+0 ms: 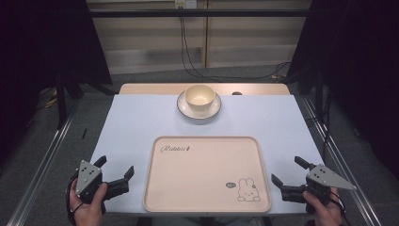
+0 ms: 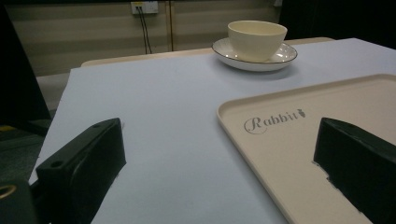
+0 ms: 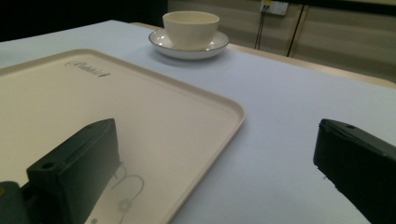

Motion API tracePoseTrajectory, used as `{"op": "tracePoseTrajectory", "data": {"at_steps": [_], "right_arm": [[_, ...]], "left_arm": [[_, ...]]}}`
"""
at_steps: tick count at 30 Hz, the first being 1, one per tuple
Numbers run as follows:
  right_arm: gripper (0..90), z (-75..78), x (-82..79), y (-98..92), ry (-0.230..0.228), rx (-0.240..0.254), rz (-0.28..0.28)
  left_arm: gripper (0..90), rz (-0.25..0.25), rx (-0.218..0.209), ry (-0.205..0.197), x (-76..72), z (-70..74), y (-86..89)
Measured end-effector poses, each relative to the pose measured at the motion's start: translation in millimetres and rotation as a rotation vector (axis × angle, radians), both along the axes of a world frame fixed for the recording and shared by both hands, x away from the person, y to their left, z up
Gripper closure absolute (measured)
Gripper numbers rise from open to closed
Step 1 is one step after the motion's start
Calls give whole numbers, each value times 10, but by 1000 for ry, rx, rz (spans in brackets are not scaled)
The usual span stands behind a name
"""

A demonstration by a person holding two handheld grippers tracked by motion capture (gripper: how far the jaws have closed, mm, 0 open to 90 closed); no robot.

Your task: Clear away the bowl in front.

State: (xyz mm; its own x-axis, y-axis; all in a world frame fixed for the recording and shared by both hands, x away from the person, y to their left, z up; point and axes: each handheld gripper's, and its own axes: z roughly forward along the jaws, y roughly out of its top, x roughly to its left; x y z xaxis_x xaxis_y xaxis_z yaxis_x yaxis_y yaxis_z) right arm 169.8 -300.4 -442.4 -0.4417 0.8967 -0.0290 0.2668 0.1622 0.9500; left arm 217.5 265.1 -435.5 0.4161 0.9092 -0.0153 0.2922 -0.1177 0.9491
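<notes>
Both hands sit at the bottom edge of the high view, each holding a gripper with its jaws spread wide and nothing between them. At the lower left the left gripper (image 1: 114, 170) points in toward the cream tray (image 1: 155, 188); at the lower right the right gripper (image 1: 288, 172) mirrors it from the tray's other side. Neither touches the tray, which lies bare in the lower middle of the frame, a rabbit drawing (image 1: 247, 190) in its lower right corner and script lettering (image 1: 175, 149) at its upper left. Well apart from it, at the upper middle of the frame on the pale blue table (image 1: 127, 127), a cream bowl (image 1: 200, 95) stands upright on a white saucer (image 1: 182, 107). Judging by the layout, the tray is kept close and empty to receive the bowl and saucer, and the jaws are held wide, ready for a reach across it.
</notes>
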Motion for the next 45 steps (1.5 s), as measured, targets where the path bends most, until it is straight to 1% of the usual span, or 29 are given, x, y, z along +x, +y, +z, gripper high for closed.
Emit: {"op": "tracePoseTrajectory", "data": {"at_steps": [1,3,4,7,8,11,18,19,20,21,22,23,24,25,27,29,30,32,33,34,36,38,39,40,41,43,44,45], "right_arm": [[2,0,5,-6,-9,-2,-1],[4,6,7,-7,-16,1,-2],[4,13,4,-3,-22,-3,2],[4,18,-4,2,-33,-13,0],[4,5,4,4,-18,-15,0],[4,-12,16,7,0,-15,12],[3,-27,27,16,2,-16,16],[3,-34,33,15,7,-16,13],[4,-37,37,13,6,-17,16],[4,-37,37,11,10,-15,19],[3,-37,38,11,10,-13,19],[3,-38,39,13,9,-13,21],[3,-39,39,17,8,-13,18],[3,-41,40,20,9,-14,20],[3,-41,37,27,17,-16,29],[3,-47,43,32,9,-19,28],[3,-46,40,32,19,-16,32],[3,-47,41,31,15,-18,31],[2,-47,43,30,8,-19,29],[2,-47,45,31,6,-21,28],[2,-49,44,35,16,-19,31],[2,-49,43,39,16,-19,27],[2,-49,44,40,19,-19,31],[2,-50,47,40,18,-20,29],[2,-50,48,41,17,-20,30],[2,-50,50,43,15,-21,34],[2,-51,50,43,15,-21,35],[2,-51,49,42,18,-18,32]], "left_arm": [[19,-1,-3,2,-4,-1,-1],[19,2,5,2,-15,2,8],[18,-9,-3,0,-16,0,10],[17,-2,0,-1,-26,3,11],[18,-5,-2,3,-25,1,12],[18,-4,5,1,-29,2,-1],[22,-16,6,13,-31,1,-43],[19,-28,22,20,-61,13,-99],[12,-51,17,22,-69,15,-133],[11,-60,20,19,-76,18,-166],[11,-61,36,15,-80,17,-200],[16,-74,41,15,-79,14,-239],[18,-96,55,16,-74,16,-263],[11,-115,44,13,-69,19,-294],[15,-119,58,6,-66,40,-332],[15,-127,59,1,-55,46,-346],[16,-140,45,3,-39,60,-372],[15,-147,51,5,-24,88,-404],[15,-162,36,9,-7,99,-413],[15,-165,29,13,8,112,-427],[15,-169,42,6,37,132,-461],[15,-179,35,8,76,141,-498],[15,-199,37,0,102,143,-500],[14,-215,24,-3,130,134,-509],[8,-221,34,2,161,125,-509],[22,-229,14,10,217,103,-518],[19,-231,19,18,244,102,-526],[17,-232,29,15,272,106,-530]]}}
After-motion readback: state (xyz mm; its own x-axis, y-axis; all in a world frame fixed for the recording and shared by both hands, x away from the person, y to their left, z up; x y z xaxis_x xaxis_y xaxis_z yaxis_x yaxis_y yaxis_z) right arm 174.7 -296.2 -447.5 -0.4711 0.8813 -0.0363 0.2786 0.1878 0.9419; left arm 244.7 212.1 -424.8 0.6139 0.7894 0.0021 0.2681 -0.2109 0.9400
